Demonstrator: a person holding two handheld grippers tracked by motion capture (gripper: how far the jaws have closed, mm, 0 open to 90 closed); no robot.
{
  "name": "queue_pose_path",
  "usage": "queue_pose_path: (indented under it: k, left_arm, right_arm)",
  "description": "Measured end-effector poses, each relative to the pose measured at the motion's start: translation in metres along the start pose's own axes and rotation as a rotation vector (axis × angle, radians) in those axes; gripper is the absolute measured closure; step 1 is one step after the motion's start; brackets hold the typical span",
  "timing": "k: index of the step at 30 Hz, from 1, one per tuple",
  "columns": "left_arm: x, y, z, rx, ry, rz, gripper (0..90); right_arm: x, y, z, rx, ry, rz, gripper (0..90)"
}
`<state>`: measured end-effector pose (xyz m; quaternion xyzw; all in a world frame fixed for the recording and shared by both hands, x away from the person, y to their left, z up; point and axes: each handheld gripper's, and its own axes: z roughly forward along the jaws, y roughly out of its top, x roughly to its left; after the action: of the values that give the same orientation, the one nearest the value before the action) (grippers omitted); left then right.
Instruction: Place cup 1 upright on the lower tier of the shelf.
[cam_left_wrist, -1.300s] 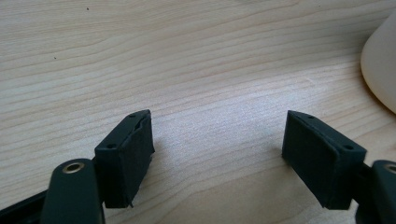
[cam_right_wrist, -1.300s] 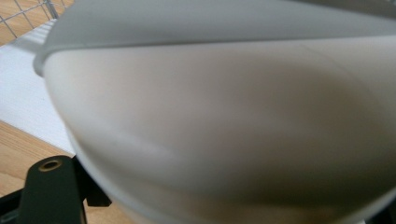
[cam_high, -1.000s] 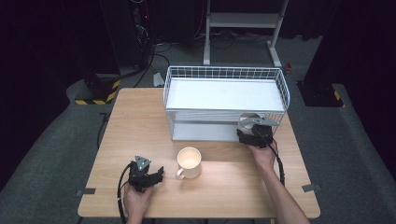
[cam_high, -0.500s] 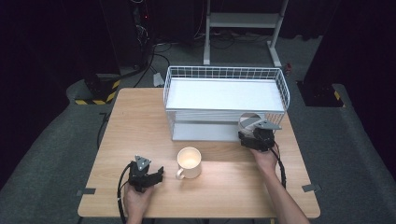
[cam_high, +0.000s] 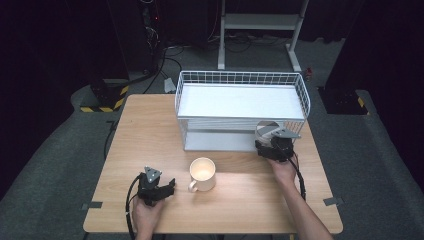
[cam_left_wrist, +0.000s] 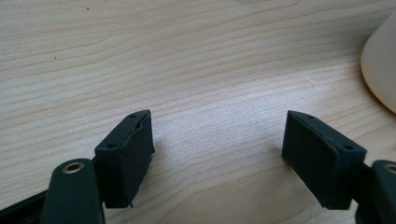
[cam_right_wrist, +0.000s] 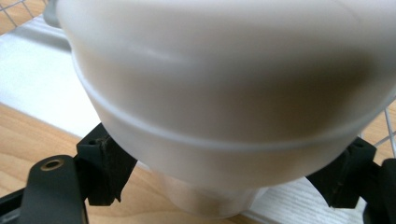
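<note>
Left claw (cam_high: 170, 184) gaping wide near the table's front; right claw (cam_high: 262, 145) clamped, farther forward.

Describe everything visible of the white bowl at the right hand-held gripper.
The white bowl looks glossy, like ceramic or plastic, with a raised ridge around its wall and a narrower foot below. It sits between the black jaws of the right hand-held gripper, which press its sides. From above it is mostly hidden by the gripper's grey plate, beside the right front corner of the white wire rack. Its inside cannot be seen.
</note>
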<state>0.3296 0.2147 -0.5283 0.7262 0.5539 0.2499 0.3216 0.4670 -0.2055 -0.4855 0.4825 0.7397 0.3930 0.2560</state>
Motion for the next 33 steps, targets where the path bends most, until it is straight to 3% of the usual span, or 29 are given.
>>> queue_pose_path:
  k: [5, 19, 27, 33]
  left_arm:
    - [0.0, 0.0, 0.0, 0.0, 0.0, 0.0, 25.1]
    - [0.0, 0.0, 0.0, 0.0, 0.0, 0.0, 25.1]
    - [0.0, 0.0, 0.0, 0.0, 0.0, 0.0, 25.1]
    - [0.0, 0.0, 0.0, 0.0, 0.0, 0.0, 25.1]
  right_arm:
    - [-0.002, 0.0, 0.004, -0.017, -0.009, 0.007, 19.0]
    - [-0.004, 0.016, 0.021, 0.013, -0.042, 0.022, 19.1]
    - [-0.005, 0.015, 0.03, -0.034, -0.058, 0.051, 19.1]
    - [-0.008, 0.022, 0.039, -0.029, -0.069, 0.046, 19.0]
